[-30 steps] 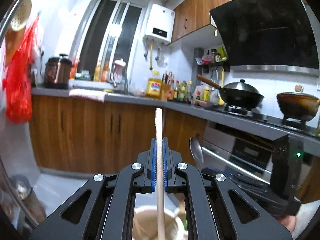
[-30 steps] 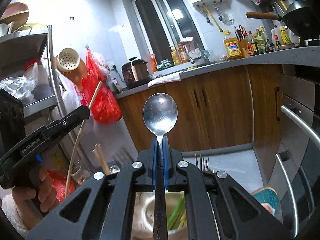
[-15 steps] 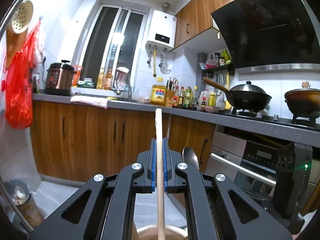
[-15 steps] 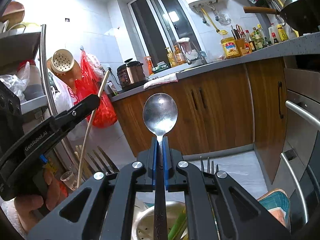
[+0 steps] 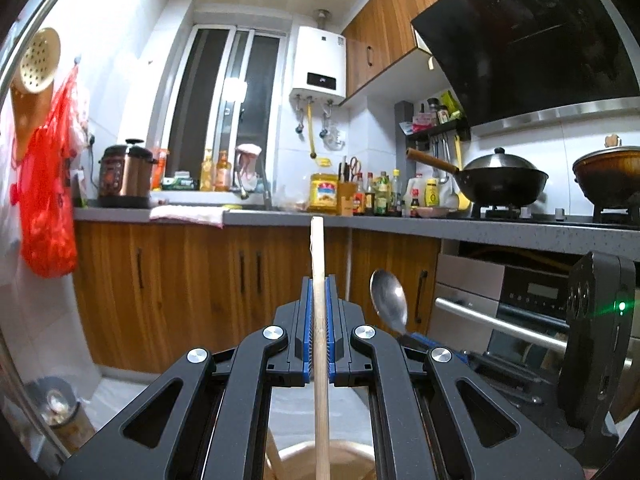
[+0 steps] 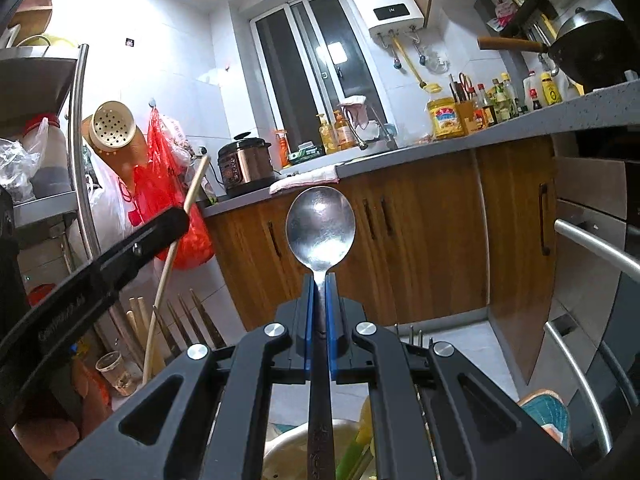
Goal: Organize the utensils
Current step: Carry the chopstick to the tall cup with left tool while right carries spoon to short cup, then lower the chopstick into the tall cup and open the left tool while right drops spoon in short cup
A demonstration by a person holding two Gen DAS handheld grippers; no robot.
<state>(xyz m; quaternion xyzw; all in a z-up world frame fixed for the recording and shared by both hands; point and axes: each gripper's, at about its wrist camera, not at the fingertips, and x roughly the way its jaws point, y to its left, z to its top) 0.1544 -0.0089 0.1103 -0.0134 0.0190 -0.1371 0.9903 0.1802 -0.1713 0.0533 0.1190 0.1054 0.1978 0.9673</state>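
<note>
Two utensils are held upright, one in each claw. The left claw [image 5: 319, 332] is pinched on a wooden chopstick [image 5: 318, 280] that rises between its blue pads and runs down out of view at the bottom edge. The right claw [image 6: 319, 320] is pinched on the neck of a metal spoon [image 6: 320, 228], bowl up, handle running down between the fingers. Each claw shows in the other's view, just beside it.

Below the left claw a pale round holder [image 5: 304, 460] is cut off by the frame; below the right one a round container [image 6: 288, 452] with green and yellow pieces inside is mostly hidden by the fingers. Fork tines [image 6: 412, 334] poke up just behind the right claw, and more chopsticks [image 6: 140, 320] stand to the left.

Behind runs a grey desk [image 5: 440, 228] over wooden cabinets [image 5: 180, 280], carrying a rice cooker [image 5: 124, 172], bottles, a lidded wok [image 5: 500, 180] and a second pan. A dark window [image 5: 228, 108], white water heater [image 5: 320, 68], range hood [image 5: 520, 48] and red bag [image 5: 44, 200] fill the walls. A hand [image 6: 44, 440] at the lower left is dim and partly cut off.
</note>
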